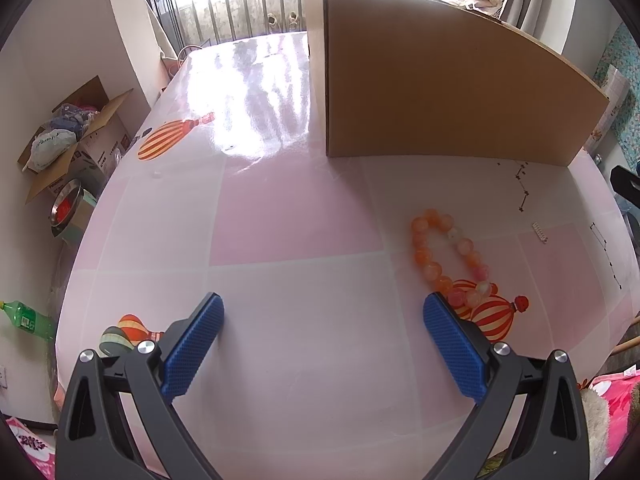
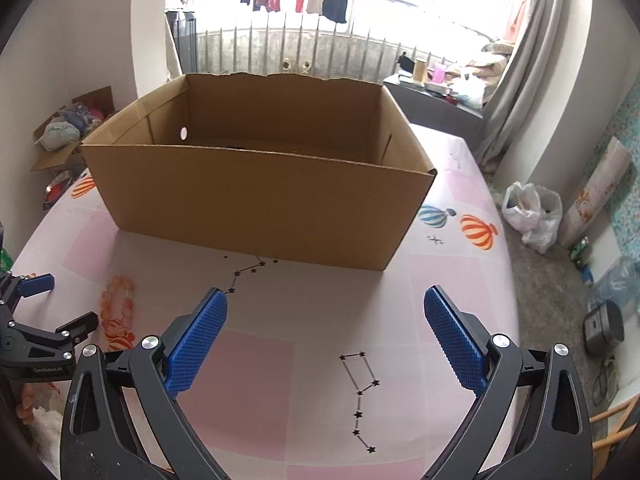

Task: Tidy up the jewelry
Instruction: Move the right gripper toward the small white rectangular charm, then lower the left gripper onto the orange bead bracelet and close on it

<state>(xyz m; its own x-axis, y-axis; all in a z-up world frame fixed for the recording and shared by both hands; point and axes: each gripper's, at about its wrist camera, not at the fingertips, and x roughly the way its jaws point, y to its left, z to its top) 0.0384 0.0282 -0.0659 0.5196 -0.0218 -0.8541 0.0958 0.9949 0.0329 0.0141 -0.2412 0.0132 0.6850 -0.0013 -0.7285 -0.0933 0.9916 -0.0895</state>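
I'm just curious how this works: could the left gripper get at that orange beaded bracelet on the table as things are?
Probably yes. The left gripper is open above the pink tablecloth, and the orange beaded bracelet lies just ahead, right of its right finger, with nothing between. The brown cardboard box stands farther back.

Room setting. A table covered in a glossy pink-and-white checked cloth (image 2: pixel 280 360) printed with striped balloons and star constellations reflects strong daylight near its far edge. Beyond it, a bright window with vertical metal bars (image 2: pixel 320 48) has clothes hanging outside. A beige curtain (image 2: pixel 520 80) hangs at the right; plain white walls (image 1: pixel 60 60) close the left. On the floor lie an open cardboard carton of bundled items (image 1: pixel 76 136), a green plastic bottle (image 1: pixel 28 318) and a white plastic bag (image 2: pixel 532 208).
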